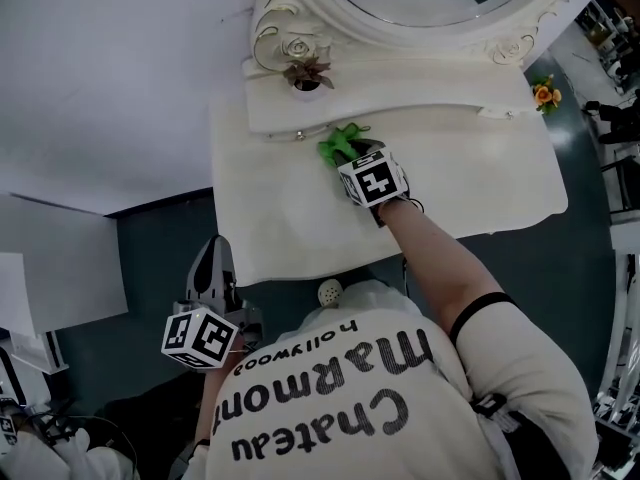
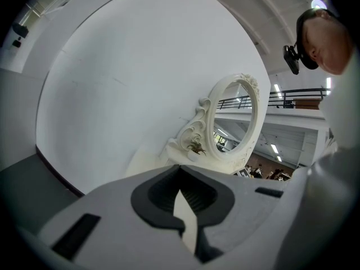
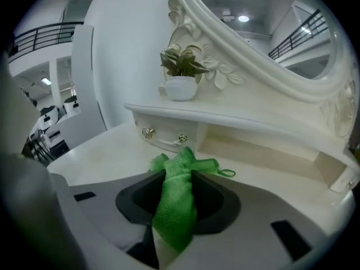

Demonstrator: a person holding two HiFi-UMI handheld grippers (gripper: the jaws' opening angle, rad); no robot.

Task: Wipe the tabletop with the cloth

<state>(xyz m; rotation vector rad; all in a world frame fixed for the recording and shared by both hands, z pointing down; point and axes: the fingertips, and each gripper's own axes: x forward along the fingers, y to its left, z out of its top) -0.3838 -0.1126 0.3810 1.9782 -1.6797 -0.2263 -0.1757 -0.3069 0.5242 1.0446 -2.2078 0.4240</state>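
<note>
A green cloth [image 1: 341, 144] lies bunched on the white tabletop [image 1: 290, 218], close under the drawer shelf at the back. My right gripper [image 1: 352, 154] is shut on the green cloth [image 3: 179, 198], which runs up between the dark pads and spills out ahead of the tips. The cloth's front end touches the tabletop [image 3: 107, 151] near the two drawer knobs [image 3: 148, 132]. My left gripper [image 1: 212, 268] hangs off the table's near left edge, below its level. In the left gripper view its jaws [image 2: 188, 232] are shut with nothing between them.
An ornate white mirror [image 1: 420, 8] stands on the raised drawer shelf [image 1: 400, 93]. A small potted plant [image 1: 307, 73] sits on that shelf's left end. Orange flowers [image 1: 545, 94] show beyond the table's right side. A white wall [image 1: 110, 68] runs along the left.
</note>
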